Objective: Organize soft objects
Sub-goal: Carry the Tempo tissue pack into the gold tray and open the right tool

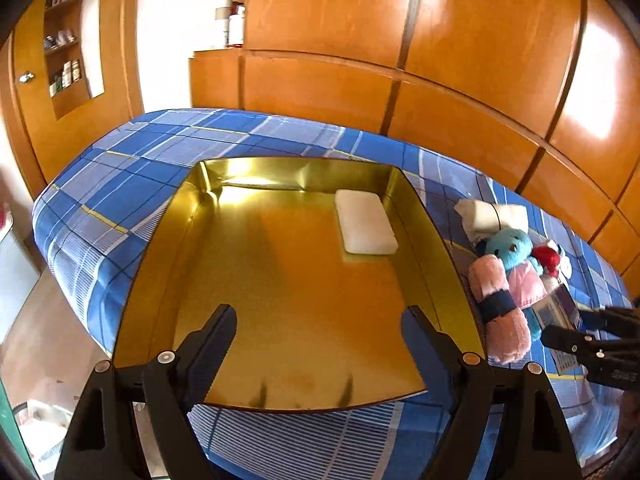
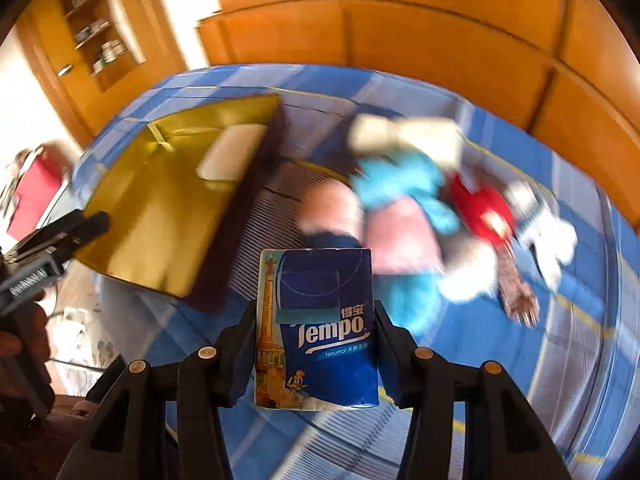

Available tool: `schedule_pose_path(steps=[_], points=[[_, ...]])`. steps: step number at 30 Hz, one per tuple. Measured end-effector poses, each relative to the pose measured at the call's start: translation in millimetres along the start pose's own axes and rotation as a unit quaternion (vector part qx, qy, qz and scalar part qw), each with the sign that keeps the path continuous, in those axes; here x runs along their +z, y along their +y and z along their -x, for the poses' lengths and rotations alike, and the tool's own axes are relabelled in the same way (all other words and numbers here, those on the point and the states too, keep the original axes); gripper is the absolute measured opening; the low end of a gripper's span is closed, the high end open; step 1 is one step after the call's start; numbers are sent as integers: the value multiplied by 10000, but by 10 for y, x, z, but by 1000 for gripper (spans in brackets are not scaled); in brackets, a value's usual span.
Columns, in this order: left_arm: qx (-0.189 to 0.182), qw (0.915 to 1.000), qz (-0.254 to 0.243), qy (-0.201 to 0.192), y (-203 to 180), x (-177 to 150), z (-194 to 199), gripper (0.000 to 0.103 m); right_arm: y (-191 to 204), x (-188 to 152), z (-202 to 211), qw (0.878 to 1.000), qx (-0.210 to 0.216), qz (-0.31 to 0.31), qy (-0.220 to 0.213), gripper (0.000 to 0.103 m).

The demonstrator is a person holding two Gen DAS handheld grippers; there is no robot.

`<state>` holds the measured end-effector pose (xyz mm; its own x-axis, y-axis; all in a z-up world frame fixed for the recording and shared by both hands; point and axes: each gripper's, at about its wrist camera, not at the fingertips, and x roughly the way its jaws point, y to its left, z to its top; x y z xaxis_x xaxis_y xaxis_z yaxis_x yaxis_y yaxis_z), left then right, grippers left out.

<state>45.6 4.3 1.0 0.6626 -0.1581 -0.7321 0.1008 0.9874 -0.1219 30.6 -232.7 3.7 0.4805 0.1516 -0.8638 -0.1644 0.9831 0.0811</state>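
Observation:
A gold tray (image 1: 168, 248) lies on the blue plaid bed, with a white soft pad (image 1: 365, 228) in its far right corner. My left gripper (image 1: 318, 320) is open and empty above the tray's near part. My right gripper (image 2: 316, 332) is shut on a blue Tempo tissue pack (image 2: 320, 340), held above the bed; it shows in the left wrist view (image 1: 560, 316). Right of the tray lie a pink roll with a dark band (image 1: 498, 312), a blue teddy (image 1: 512, 246), a red and white plush (image 1: 550, 258) and a white rolled cloth (image 1: 494, 216).
The bed (image 1: 120, 184) stands against an orange wooden wardrobe wall (image 1: 400, 80). A shelf niche (image 1: 64, 40) with small items is at the far left. The right wrist view is motion-blurred; the tray (image 2: 152, 208) lies to its left.

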Motion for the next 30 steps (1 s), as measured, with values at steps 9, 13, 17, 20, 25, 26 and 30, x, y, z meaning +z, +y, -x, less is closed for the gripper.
schedule_pose_path(steps=[9, 13, 17, 20, 25, 26, 30], points=[[317, 9971, 657, -237, 496, 77, 134, 85, 718, 633, -298, 9969, 407, 667, -78, 52], [479, 9948, 861, -242, 703, 67, 159, 85, 981, 805, -650, 9968, 358, 700, 118, 52], [593, 9929, 1006, -214, 846, 37, 154, 85, 1159, 823, -958, 9960, 179, 794, 377, 52], [647, 9919, 1082, -168, 912, 12, 129, 85, 1275, 815, -1111, 9947, -37, 932, 429, 52], [656, 9916, 1111, -102, 939, -28, 86, 85, 1334, 760, -1208, 9931, -274, 1063, 425, 53], [654, 9917, 1100, -93, 935, -32, 81, 85, 1346, 756, -1219, 9928, -311, 1086, 407, 53], [648, 9919, 1093, -87, 922, -29, 76, 85, 1372, 730, -1236, 9924, -442, 1112, 269, 54]])
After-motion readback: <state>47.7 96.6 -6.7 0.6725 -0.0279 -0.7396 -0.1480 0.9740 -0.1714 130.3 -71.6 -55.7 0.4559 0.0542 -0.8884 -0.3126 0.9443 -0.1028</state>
